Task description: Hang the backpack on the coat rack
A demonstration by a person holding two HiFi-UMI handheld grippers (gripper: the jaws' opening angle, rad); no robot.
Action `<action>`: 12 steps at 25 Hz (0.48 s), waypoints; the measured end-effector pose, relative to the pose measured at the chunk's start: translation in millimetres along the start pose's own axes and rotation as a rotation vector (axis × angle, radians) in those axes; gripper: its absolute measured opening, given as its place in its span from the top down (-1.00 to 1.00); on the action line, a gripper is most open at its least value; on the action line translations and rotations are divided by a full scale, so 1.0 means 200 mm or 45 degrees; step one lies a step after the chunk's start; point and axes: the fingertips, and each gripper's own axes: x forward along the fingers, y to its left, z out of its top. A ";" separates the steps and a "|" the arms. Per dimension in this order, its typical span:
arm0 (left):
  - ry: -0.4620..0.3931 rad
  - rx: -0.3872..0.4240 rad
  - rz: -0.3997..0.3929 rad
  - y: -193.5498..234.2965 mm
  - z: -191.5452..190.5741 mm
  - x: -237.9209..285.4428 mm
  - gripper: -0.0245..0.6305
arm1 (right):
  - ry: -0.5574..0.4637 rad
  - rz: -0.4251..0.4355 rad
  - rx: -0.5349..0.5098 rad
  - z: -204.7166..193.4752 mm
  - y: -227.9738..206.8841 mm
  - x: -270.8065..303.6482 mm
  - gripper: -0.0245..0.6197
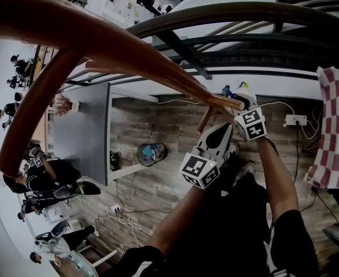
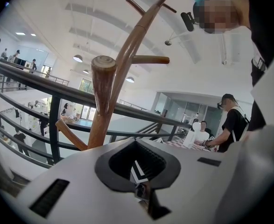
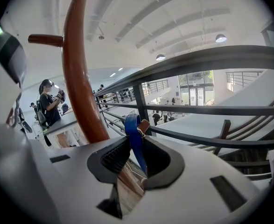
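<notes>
The wooden coat rack [image 1: 100,45] curves across the head view, and one of its pegs [image 1: 224,103] ends right at my grippers. My right gripper [image 1: 242,101] is shut on a blue strap loop [image 3: 133,134] with a brown tab, close beside the rack's pole [image 3: 78,78]. My left gripper [image 1: 218,136] sits just below it. Its jaws [image 2: 139,181] are closed on a thin black-and-white strap [image 2: 136,171], and a blunt peg [image 2: 103,78] rises right in front. A dark bulk [image 1: 235,206] hangs between my forearms; I cannot tell if it is the backpack's body.
A dark metal railing [image 1: 227,13] runs behind the rack, with a lower floor far beneath. Down there stand a grey table [image 1: 79,131], a round bin [image 1: 151,153] and several people. A red-and-white checked cloth [image 1: 334,126] hangs at the right, and a power strip [image 1: 296,120] lies near it.
</notes>
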 end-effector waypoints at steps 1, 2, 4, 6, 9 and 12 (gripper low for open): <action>0.000 -0.002 0.001 0.00 0.00 0.00 0.90 | 0.010 0.000 -0.003 -0.02 0.00 0.00 0.63; -0.001 -0.004 0.001 0.00 0.00 -0.01 0.90 | 0.019 0.000 -0.003 -0.03 0.01 0.01 0.63; -0.002 -0.005 0.001 0.00 0.00 -0.01 0.90 | 0.038 -0.003 0.001 -0.06 0.01 0.01 0.63; -0.003 -0.006 0.001 0.00 0.01 -0.01 0.91 | 0.053 -0.006 0.005 -0.09 0.00 0.00 0.63; -0.002 -0.008 0.002 0.00 0.01 -0.02 0.90 | 0.066 -0.004 0.009 -0.12 0.02 0.00 0.63; 0.000 -0.010 0.004 0.01 0.00 -0.02 0.91 | 0.083 0.000 0.005 -0.14 0.02 0.00 0.63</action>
